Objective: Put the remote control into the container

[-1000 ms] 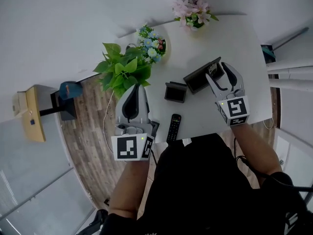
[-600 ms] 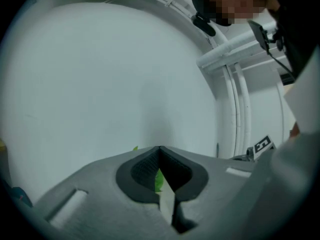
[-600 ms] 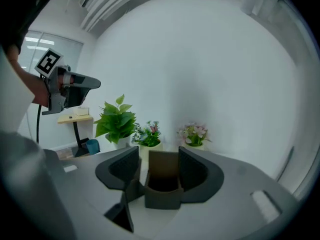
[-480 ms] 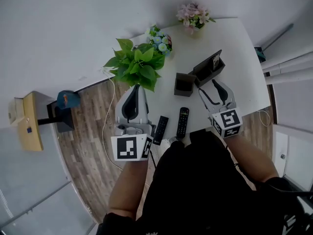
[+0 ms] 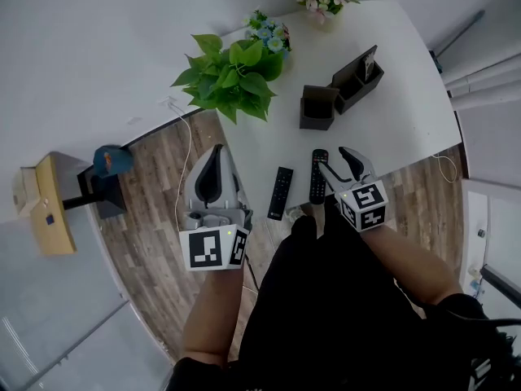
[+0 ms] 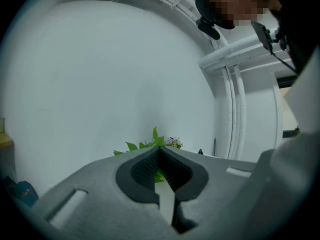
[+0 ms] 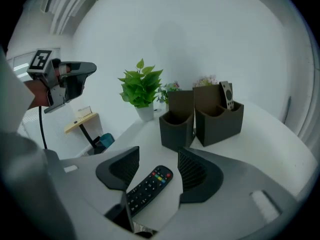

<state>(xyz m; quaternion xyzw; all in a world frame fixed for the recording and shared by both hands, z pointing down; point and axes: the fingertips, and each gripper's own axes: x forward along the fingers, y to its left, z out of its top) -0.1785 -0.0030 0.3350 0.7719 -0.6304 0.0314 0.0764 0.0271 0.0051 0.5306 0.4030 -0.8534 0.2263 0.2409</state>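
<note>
Right gripper is over the near edge of the white table. Its jaws stand wide, with the black remote control lying flat between them and the pads clear of it on both sides. A second black remote lies just left, also by the near rim.

Left gripper hangs off the table's left side over wood floor, jaws together on nothing.

There's open tabletop between the remote and the two dark containers further in. The nearer container is too dark inside for me to read. The far container touches it and holds a light remote standing upright. A leafy plant crowds the far-left edge.
</note>
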